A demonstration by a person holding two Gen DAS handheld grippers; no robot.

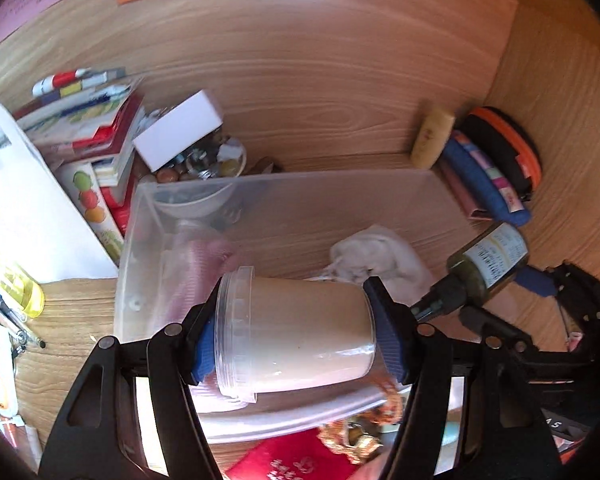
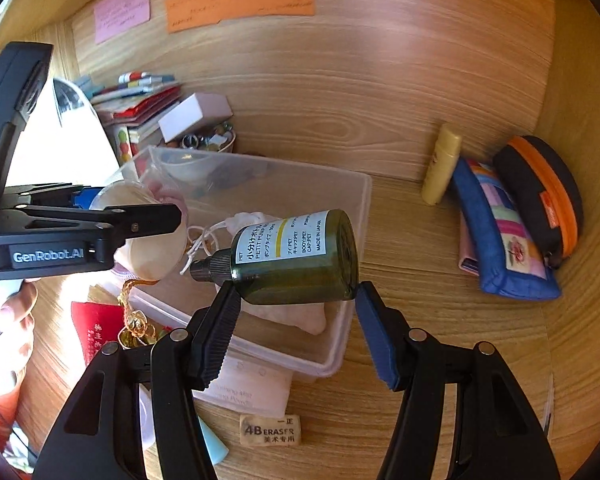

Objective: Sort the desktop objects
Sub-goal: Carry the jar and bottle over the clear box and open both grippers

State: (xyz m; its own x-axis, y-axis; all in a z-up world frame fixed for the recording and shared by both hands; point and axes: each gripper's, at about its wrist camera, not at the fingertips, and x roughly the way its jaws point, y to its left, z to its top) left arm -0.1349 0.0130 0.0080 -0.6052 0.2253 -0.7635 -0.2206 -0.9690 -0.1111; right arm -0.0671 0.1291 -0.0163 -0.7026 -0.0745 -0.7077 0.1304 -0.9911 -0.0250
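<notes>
Two grippers: both hold something over the clear bin (image 2: 352, 240)
Left gripper (image 1: 296, 344): fingers squeeze a cream jar (image 1: 300, 336) — lower middle
Right gripper (image 2: 296, 332): fingers grip a green bottle (image 2: 296, 260) — centre

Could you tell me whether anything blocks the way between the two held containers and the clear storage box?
Nothing visible does: the cream jar and green bottle hang over the open, lidless clear box, where a white pouch lies.
</notes>
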